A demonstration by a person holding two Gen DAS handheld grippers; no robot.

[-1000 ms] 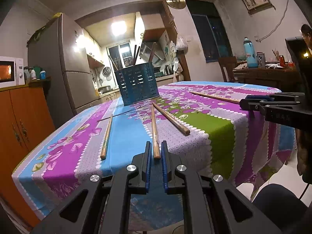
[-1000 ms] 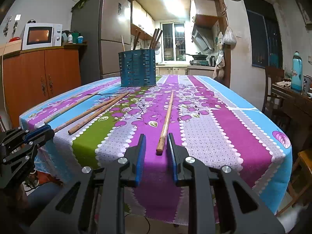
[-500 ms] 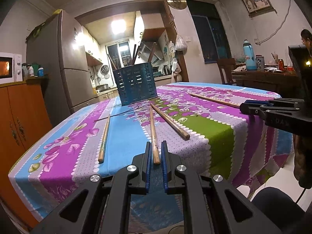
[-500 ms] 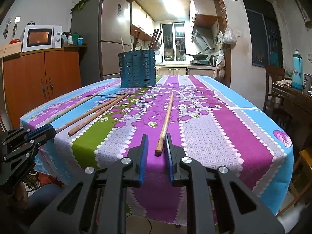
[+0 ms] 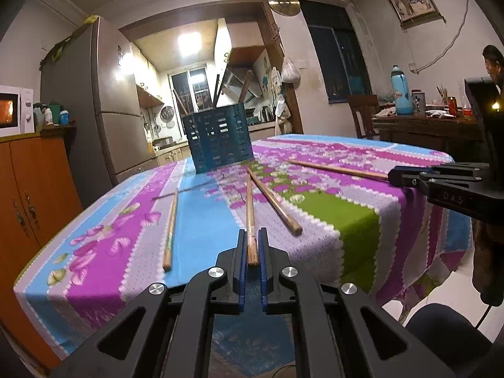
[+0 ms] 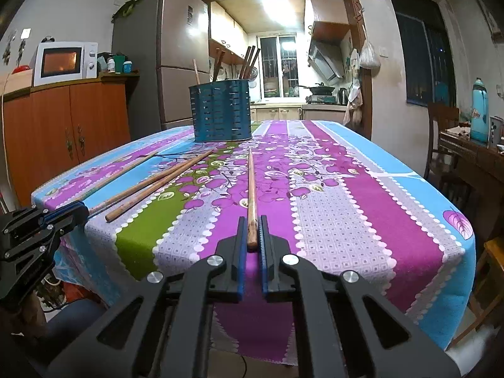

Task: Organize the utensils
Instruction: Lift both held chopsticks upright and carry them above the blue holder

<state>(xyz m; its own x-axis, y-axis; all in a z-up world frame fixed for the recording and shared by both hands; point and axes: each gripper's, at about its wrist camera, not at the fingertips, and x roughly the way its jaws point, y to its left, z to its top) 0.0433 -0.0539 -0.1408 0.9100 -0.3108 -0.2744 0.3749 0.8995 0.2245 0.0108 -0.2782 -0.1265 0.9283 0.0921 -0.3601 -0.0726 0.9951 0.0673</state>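
My left gripper (image 5: 252,243) is closing on the near end of a wooden chopstick (image 5: 250,208) that lies on the flowered tablecloth (image 5: 204,214); its pads press the stick. In the right wrist view my right gripper (image 6: 252,230) is likewise closing on the near end of another chopstick (image 6: 251,182), pads against it. A blue slotted utensil holder (image 5: 219,137) (image 6: 220,113) with several sticks in it stands upright at the far end of the table. Loose chopsticks (image 5: 170,223) (image 5: 274,203) lie to either side of the left gripper's stick.
From the right wrist view, two chopsticks (image 6: 163,182) lie side by side left of the held one, and the left gripper (image 6: 63,214) shows at the table's left corner. A wooden cabinet (image 6: 78,123) with a microwave, a fridge (image 6: 176,63) and a cluttered side table (image 5: 425,126) surround the table.
Both grippers' jaws have narrowed onto their chopsticks, the right one more visibly. The left gripper has edged forward so the stick's end lies deeper between its fingers.
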